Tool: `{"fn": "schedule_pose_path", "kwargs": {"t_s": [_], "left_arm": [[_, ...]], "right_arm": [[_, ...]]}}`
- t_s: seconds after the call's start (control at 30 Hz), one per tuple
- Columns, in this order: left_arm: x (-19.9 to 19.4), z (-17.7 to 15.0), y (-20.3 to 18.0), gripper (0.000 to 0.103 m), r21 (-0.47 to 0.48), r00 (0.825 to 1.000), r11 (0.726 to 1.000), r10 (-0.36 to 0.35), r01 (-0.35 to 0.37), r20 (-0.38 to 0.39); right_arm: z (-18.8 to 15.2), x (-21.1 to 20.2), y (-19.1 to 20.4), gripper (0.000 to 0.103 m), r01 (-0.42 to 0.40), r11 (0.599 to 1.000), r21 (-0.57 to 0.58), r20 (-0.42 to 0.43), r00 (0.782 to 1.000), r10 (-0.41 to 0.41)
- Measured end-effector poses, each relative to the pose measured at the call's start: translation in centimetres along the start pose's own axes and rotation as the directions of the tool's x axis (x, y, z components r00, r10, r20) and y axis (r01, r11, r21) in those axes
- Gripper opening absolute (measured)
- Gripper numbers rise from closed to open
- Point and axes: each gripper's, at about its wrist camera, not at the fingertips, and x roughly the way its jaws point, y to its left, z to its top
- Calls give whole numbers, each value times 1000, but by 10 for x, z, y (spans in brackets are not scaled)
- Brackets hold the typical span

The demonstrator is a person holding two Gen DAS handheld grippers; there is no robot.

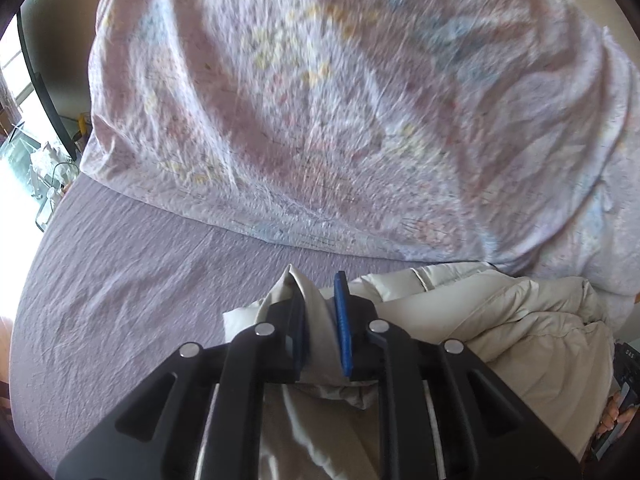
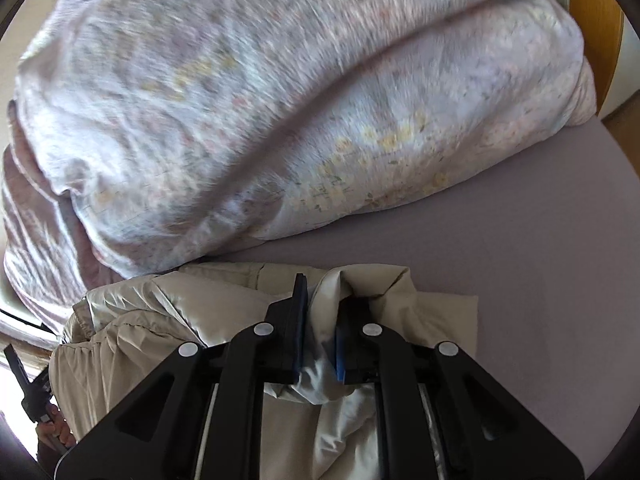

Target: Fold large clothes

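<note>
Left wrist view only: bright window (image 1: pixel 16 92) and clutter at the far left edge, wrinkled purple bedsheet (image 1: pixel 120 272) filling the lower left, and at the far right edge a hand (image 1: pixel 614 416) gripping a dark handle. Right wrist view only: smooth stretch of the same bedsheet (image 2: pixel 540 280) on the right, wooden furniture (image 2: pixel 596 20) at the top right corner, and at the lower left a hand (image 2: pixel 54 432) on the other tool. Both views show the floral duvet (image 1: pixel 320 100) heaped across the far side of the bed, blurred. The beige jacket (image 1: pixel 500 312) lies bunched on the sheet at the near edge, touching the duvet's lower edge; long axis runs roughly side to side between the two tools, which end is collar or hem I can't tell. Left gripper (image 1: pixel 320 316) points forward across the bed toward the duvet, roughly level, fingers clamped on a raised peak of jacket fabric, blue pad visible on the right finger. Right gripper (image 2: pixel 320 320) has the same pose, pointing forward at the duvet, fingers pinched on a fold of the jacket (image 2: pixel 168 320) with shiny lining bunched between them; jacket body spreads to its left.
</note>
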Motion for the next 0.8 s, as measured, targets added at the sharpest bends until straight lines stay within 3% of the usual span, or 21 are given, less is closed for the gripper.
{"fn": "schedule_pose_path", "kwargs": {"t_s": [0.17, 0.23, 0.3, 0.37, 0.4, 0.53, 0.63, 0.7, 0.8], "left_arm": [[22, 3, -1, 22, -39, 1000, 999, 15, -16, -27], [25, 4, 0, 28, -49, 999, 999, 10, -12, -33], [25, 6, 2, 40, -58, 1000, 998, -9, 7, -29], [16, 9, 4, 75, -56, 1000, 998, 22, -21, 11], [13, 12, 5, 82, -55, 998, 997, 50, -48, 28], [-6, 15, 11, 84, -53, 997, 997, 53, -50, 55], [-23, 9, 8, 84, -21, 997, 999, 44, -42, 71], [-33, 1, 0, 84, 9, 997, 1000, 29, -30, 74], [-43, -12, -12, 84, 46, 997, 999, 9, -12, 71]], "right_arm": [[8, 14, -17, 14, -65, 993, 94, -43, 997, 69], [14, 16, -32, 15, -126, 975, 185, -54, 989, 139], [17, 10, -45, 19, -189, 947, 260, -36, 978, 205], [18, 0, -53, 23, -222, 935, 278, -10, 972, 234], [18, -8, -53, 26, -224, 937, 267, 1, 973, 232], [14, -35, -50, 40, -220, 949, 224, 43, 975, 216], [10, -61, -46, 59, -194, 963, 189, 117, 978, 174], [9, -71, -41, 61, -199, 965, 168, 134, 975, 178], [-3, -74, -23, 61, -205, 973, 103, 81, 977, 197]]}}
